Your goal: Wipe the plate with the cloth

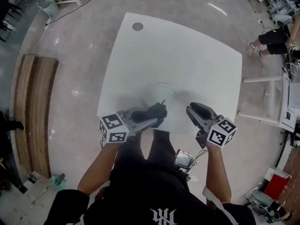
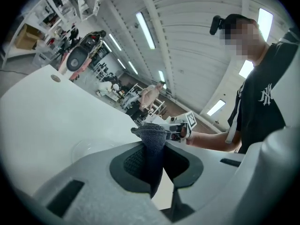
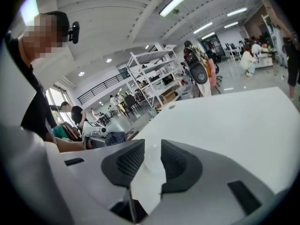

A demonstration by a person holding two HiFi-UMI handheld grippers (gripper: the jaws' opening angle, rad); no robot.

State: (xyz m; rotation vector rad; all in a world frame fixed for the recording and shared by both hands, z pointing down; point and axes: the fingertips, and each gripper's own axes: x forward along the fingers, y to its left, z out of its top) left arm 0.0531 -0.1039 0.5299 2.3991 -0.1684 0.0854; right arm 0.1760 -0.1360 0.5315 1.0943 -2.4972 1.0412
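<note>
A white table stands on a grey workshop floor. Both forearms reach up from the bottom of the frame, angled inward. The left gripper is clenched on a dark cloth, whose bunched end pokes past the jaw tips. The right gripper pinches the rim of the clear plate at the table's near centre.
</note>
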